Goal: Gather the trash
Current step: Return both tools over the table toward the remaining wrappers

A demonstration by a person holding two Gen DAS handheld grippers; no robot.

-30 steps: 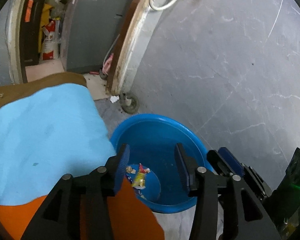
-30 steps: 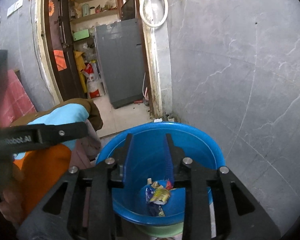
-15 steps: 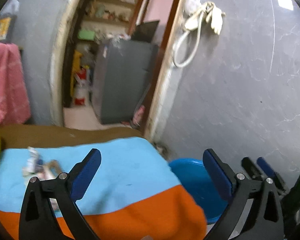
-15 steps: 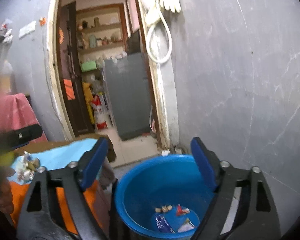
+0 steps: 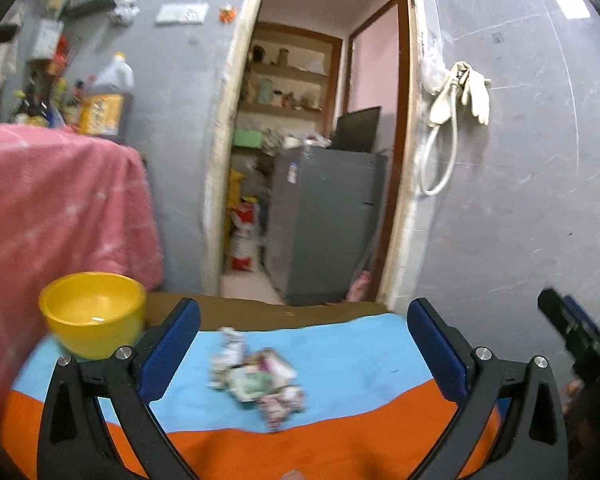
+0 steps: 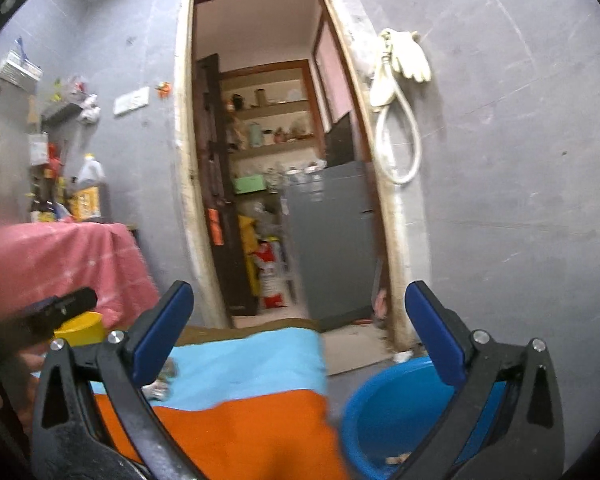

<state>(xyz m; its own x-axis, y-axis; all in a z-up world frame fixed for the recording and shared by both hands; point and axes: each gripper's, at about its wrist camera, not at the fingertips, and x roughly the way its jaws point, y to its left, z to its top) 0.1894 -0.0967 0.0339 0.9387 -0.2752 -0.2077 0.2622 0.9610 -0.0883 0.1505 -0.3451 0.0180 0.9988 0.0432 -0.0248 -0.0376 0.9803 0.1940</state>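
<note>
Left wrist view looks nearly level across the cloth-covered table (image 5: 340,344) toward the doorway (image 5: 320,160); right wrist view faces the same doorway (image 6: 276,160), table (image 6: 260,360) low left.

A yellow bowl (image 5: 93,314) stood at the far left corner of a blue and orange cloth (image 5: 340,360). Behind it hung a pink cloth (image 5: 60,208). Through the doorway (image 5: 320,140) stood a grey cabinet (image 5: 324,224), perhaps a fridge, with shelves (image 5: 288,76) above. On the grey wall (image 5: 520,200), 1 white hose loop (image 5: 440,160) hung beside pale gloves (image 5: 476,92).
</note>
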